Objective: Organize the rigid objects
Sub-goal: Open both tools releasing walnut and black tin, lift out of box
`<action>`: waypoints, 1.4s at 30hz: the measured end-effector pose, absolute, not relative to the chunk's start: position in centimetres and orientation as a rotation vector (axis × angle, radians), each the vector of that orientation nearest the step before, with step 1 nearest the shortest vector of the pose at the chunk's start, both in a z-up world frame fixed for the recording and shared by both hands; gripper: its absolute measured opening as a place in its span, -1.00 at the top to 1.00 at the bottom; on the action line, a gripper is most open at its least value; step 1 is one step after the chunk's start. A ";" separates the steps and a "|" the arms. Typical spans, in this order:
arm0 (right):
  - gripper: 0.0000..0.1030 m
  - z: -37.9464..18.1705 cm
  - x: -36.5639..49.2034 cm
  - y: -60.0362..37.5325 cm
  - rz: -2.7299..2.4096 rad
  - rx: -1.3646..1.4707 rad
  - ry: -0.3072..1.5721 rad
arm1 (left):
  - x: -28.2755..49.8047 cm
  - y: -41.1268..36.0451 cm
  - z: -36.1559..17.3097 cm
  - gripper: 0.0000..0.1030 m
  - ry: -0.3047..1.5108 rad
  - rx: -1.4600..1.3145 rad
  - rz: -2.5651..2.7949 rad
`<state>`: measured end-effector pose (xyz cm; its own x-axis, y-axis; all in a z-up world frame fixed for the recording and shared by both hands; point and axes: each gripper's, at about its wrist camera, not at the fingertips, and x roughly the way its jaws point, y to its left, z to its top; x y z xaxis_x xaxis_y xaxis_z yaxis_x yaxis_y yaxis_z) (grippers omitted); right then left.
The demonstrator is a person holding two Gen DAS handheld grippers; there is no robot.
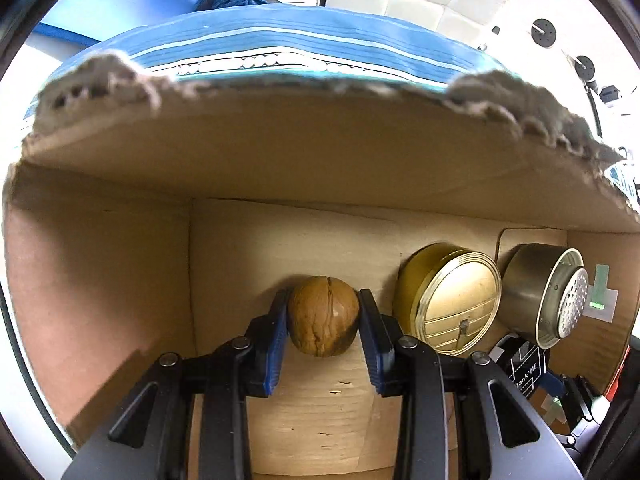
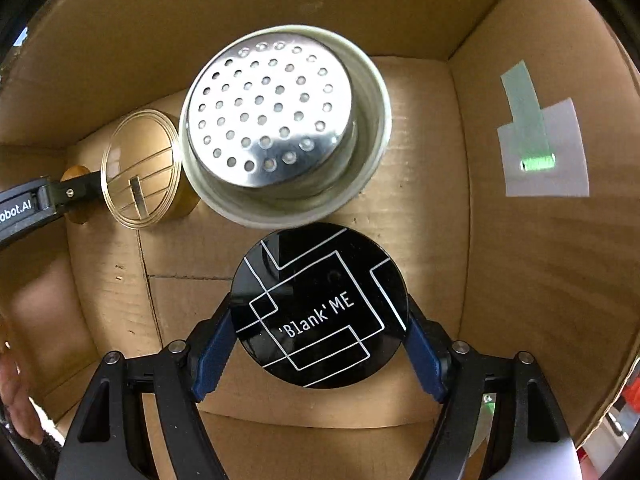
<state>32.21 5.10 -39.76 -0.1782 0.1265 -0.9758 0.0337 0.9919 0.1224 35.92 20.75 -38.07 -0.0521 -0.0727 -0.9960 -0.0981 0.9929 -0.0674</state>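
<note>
Both grippers reach inside a cardboard box [image 1: 100, 280]. My left gripper [image 1: 323, 320] is shut on a round brown wooden ball [image 1: 323, 316], held low near the box's back wall. My right gripper [image 2: 318, 344] is shut on a black round compact [image 2: 320, 308] printed 'Blank' ME, just above the box floor. A gold round tin [image 1: 452, 300] and a steel perforated cup [image 1: 548, 292] stand to the right of the ball. In the right wrist view the tin [image 2: 140, 168] and the cup [image 2: 280, 120] lie beyond the compact, and the left gripper [image 2: 76, 192] shows at the left edge.
The box flap [image 1: 320, 148] hangs over the opening with a torn edge. A blue striped cloth [image 1: 280, 48] lies behind it. A white label with green tape [image 2: 540, 148] sticks to the right box wall [image 2: 520, 280]. A hand [image 2: 16, 400] shows at the lower left.
</note>
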 end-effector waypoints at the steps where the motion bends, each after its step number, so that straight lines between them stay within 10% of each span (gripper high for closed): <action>1: -0.54 -39.8 32.3 5.0 0.081 0.123 1.751 | 35.8 20.7 -38.0 0.35 1.626 -0.137 0.024; 11: -0.55 -37.9 32.3 4.7 0.074 0.112 1.739 | 34.2 20.8 -35.1 -0.17 1.624 -0.206 0.031; 19: -0.62 -33.9 31.8 4.9 0.089 0.092 1.674 | 31.9 19.6 -30.7 -0.22 1.561 -0.168 0.012; 28: -0.92 -28.5 28.8 4.9 0.117 0.062 1.574 | 28.9 21.0 -26.1 -1.00 1.452 -0.150 -0.030; 42: -1.00 -20.8 23.4 2.3 0.127 0.079 1.433 | 23.2 20.4 -20.2 -1.00 1.308 -0.108 -0.006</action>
